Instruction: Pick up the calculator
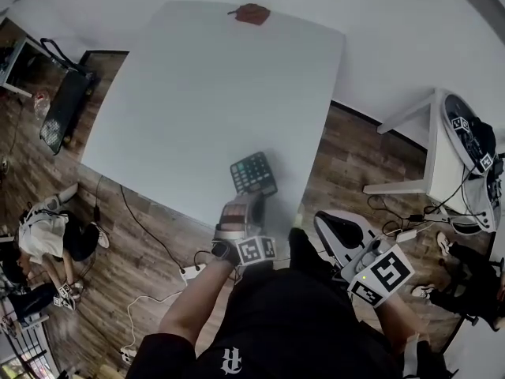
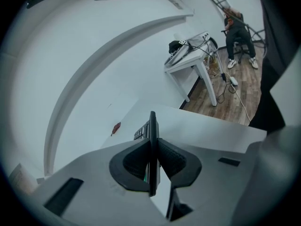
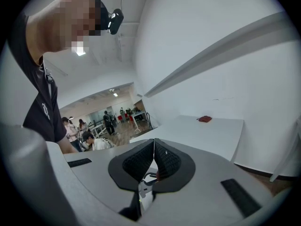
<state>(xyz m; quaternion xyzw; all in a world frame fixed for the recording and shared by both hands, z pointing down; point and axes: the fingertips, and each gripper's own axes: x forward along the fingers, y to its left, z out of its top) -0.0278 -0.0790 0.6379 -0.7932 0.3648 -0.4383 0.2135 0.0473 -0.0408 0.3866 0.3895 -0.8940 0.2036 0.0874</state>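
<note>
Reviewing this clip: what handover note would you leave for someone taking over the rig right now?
Left gripper: shut on the calculator, which sits edge-on between its pads.
Right gripper: shut, empty, off the table to the right.
Done: calculator gripped, apparently just above the table's near edge.
Left: make sure it is clear of the table, then hold it steady.
</note>
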